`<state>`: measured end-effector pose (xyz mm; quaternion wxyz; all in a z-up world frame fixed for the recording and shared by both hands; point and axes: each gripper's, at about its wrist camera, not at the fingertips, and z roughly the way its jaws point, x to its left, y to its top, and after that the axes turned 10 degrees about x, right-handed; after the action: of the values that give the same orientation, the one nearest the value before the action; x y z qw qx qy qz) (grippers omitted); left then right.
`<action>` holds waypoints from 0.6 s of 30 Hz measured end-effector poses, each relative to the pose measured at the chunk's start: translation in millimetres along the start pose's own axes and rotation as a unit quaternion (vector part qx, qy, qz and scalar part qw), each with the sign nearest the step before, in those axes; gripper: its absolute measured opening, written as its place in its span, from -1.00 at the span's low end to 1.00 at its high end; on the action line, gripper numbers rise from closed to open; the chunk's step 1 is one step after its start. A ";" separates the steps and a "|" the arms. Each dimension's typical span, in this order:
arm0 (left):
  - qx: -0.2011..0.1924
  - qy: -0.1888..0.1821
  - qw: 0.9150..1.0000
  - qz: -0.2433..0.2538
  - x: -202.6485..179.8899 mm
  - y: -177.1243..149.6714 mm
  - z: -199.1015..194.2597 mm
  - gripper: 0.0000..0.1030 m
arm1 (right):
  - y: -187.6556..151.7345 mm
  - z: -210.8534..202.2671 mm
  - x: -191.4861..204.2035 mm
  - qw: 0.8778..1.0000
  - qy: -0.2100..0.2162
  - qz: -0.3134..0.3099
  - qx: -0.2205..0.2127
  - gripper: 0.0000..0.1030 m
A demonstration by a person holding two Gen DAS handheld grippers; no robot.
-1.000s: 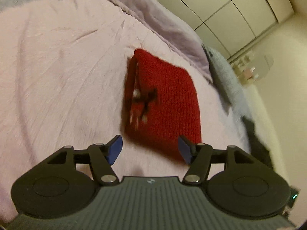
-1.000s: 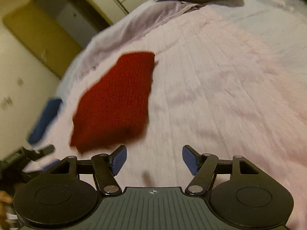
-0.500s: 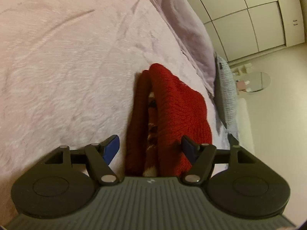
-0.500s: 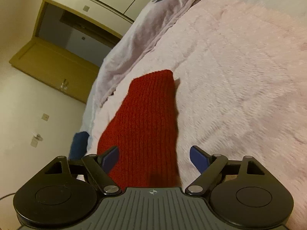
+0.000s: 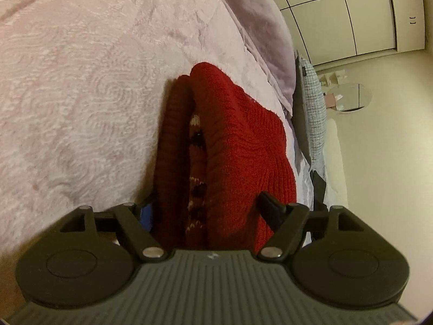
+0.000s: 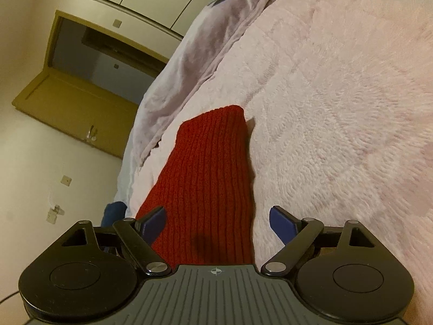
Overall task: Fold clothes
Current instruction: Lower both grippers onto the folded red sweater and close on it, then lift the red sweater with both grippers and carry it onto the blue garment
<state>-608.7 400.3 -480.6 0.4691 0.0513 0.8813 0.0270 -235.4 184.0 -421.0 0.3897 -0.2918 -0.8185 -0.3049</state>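
One folded red sweater [image 5: 238,146] on bed [image 5: 81,81] lies between spread fingers of left hand-held gripper [image 5: 208,211] and right hand-held gripper [image 6: 216,220]; no pinch.

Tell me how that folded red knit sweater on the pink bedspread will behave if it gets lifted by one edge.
The folded red knit sweater looks thick and soft, so it would probably sag and droop. Its layers lie loose at the open edge, showing a patterned inner layer, so the fold may well fall open. The ribbed knit likely grips rather than slips on the fuzzy pink bedspread.
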 end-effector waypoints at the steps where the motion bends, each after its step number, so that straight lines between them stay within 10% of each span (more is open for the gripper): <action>1: 0.001 0.003 1.000 0.004 -1.2 0.5 1.1 0.26 | 3.5 5.1 -2.6 1.000 0.006 0.003 0.002 0.68; 14: 0.029 -0.003 1.000 -0.002 6.1 9.8 11.1 0.13 | 46.9 79.1 -13.3 0.992 0.047 -0.004 0.119 0.87; 18: 0.034 0.011 0.999 0.001 -3.7 13.5 13.0 -0.13 | 49.6 89.0 -11.9 0.989 0.046 0.010 0.140 0.44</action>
<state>-595.0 413.2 -483.5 0.4570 0.0675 0.8869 -0.0016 -234.6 277.8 -462.7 0.4673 -0.2282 -0.8312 -0.1964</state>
